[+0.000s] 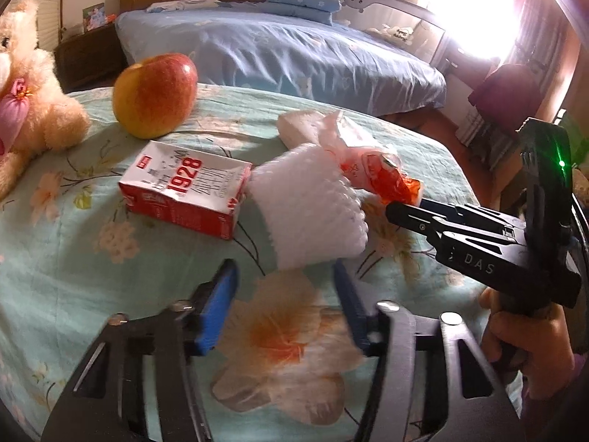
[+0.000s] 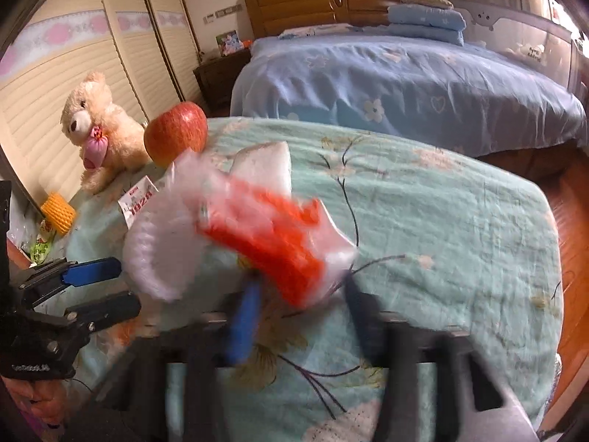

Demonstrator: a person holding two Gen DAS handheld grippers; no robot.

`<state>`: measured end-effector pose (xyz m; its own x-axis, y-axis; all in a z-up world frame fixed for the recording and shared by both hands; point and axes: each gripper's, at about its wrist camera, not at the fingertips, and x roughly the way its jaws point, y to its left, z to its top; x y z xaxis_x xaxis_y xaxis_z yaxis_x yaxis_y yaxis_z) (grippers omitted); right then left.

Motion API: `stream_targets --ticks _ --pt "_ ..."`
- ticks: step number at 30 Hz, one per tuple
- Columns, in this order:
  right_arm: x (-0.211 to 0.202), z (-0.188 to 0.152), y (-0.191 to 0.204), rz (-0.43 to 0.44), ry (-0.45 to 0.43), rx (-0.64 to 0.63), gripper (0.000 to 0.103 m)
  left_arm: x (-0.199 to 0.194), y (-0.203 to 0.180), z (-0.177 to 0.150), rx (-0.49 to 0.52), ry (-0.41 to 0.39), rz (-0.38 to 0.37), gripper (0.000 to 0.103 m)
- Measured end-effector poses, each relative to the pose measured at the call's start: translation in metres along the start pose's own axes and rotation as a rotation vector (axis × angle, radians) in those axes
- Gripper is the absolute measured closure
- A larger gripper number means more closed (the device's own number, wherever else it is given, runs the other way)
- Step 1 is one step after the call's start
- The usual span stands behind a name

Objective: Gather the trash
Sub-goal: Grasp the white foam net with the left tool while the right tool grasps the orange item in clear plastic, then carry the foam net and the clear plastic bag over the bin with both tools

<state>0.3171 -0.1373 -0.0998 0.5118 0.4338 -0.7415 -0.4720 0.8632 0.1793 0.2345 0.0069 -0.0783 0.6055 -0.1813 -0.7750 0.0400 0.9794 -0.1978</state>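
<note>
Right wrist fisheye, blurred: shows the plastic wrapper (image 2: 265,235), clear with orange print, raised a little over the tabletop (image 2: 441,221), with its lower end between the fingers of the right hand-held gripper (image 2: 302,287). From the left wrist, shows those jaws narrow and, as far as can be judged, pinched on the orange end. Should handle as very light, soft, crinkly and somewhat slippery. Better to take it by a bunched end than by a flat face, or it may slide out.

Touching the wrapper on one side: a white foam fruit net (image 1: 305,213), tube shaped. Looks light and springy, easy to squash, not fragile. Best to pinch through its wall near the open rim. Finds the left hand-held gripper (image 1: 284,270) half wide, pads at both sides of the net's near edge, not pressing, holding nothing.

Touching the net on the other side: a red and white carton (image 1: 184,191) marked 1928, lying on its side on the tabletop. Seems stiff paperboard, easy to hold across the narrow faces. Cannot tell whether anything remains inside, so safer to keep the top end upward when lifting.

Further back: a white crumpled piece (image 1: 294,129), perhaps tissue or foam, cannot tell which. Beyond that, an apple (image 1: 154,95) and a plush bear (image 1: 25,110), probably not trash. Shows no bin or bag clearly in either view.
</note>
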Motion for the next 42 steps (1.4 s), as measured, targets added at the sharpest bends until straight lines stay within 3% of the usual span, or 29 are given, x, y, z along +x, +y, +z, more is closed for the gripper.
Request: stream_targets --ticks 2,10,12,13,14,17,21,22,23,26,29,42 --pt "-0.002 -0.003 -0.001 0.003 -0.008 0.010 0.078 0.000 0.000 -0.001 0.003 0.003 -0.007 0.073" --pt "-0.025 -0.023 -0.004 0.006 -0.039 0.082 0.085 -0.009 -0.002 -0.006 0.001 -0.004 -0.020 0.073" --pt "-0.030 -0.028 -0.006 -0.004 -0.046 0.102 0.085 -0.009 -0.004 -0.006 0.004 -0.005 -0.013 0.059" --pt "-0.033 -0.031 -0.008 -0.009 -0.048 0.115 0.085 -0.009 -0.004 -0.005 -0.004 -0.004 -0.006 0.038" --pt "-0.037 -0.034 -0.011 -0.012 -0.049 0.133 0.085 -0.009 -0.004 -0.005 -0.016 -0.005 0.000 0.026" --pt "-0.048 -0.041 -0.016 -0.022 -0.059 0.169 0.085 -0.009 -0.007 0.000 -0.037 -0.022 -0.021 0.026" --pt "-0.061 -0.051 -0.019 -0.028 -0.077 0.206 0.085 0.002 -0.020 0.007 -0.021 -0.032 0.023 0.027" --pt "-0.063 -0.052 -0.020 -0.028 -0.080 0.211 0.085 0.007 -0.022 0.008 -0.016 -0.027 0.030 0.034" --pt "-0.065 -0.055 -0.020 -0.029 -0.082 0.217 0.085 0.011 -0.023 0.009 -0.011 -0.021 0.034 0.049" --pt "-0.070 -0.060 -0.020 -0.024 -0.086 0.232 0.085 0.021 -0.024 0.009 0.001 0.003 0.022 0.068" --pt "-0.074 -0.065 -0.020 -0.024 -0.093 0.241 0.085 0.018 -0.025 0.006 0.019 -0.013 0.019 0.079" --pt "-0.110 -0.094 -0.027 -0.052 -0.136 0.306 0.085 -0.019 -0.052 -0.024 0.066 -0.028 -0.079 0.083"
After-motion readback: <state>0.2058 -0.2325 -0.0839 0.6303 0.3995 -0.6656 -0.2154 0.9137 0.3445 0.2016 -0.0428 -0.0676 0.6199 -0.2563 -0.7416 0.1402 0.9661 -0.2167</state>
